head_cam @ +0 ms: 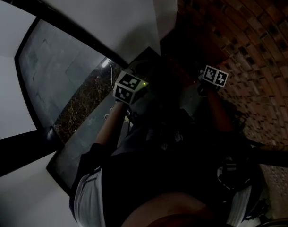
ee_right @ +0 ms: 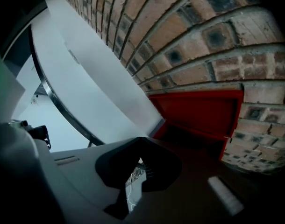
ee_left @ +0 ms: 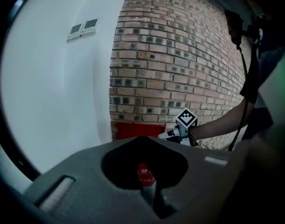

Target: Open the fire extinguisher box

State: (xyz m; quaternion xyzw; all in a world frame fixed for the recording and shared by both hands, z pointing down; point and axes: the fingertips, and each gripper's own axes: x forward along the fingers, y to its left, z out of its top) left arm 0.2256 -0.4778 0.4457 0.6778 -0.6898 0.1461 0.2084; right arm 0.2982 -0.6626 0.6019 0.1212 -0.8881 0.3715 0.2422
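Jaws on your right gripper [ee_right: 133, 185] are pressed together with nothing between them; those on your left gripper [ee_left: 154, 190] look closed and empty too. Just ahead, the fire extinguisher box [ee_right: 203, 111] is a plain red case set low in the brick wall [ee_right: 217, 41], beside the white wall [ee_right: 100, 87], with a dark gap under its front panel.

Head view: dim, near-black below the brick wall [head_cam: 248, 46]. Gripper views: brighter, evenly lit; fisheye curvature bends the brick courses; corners vignetted.
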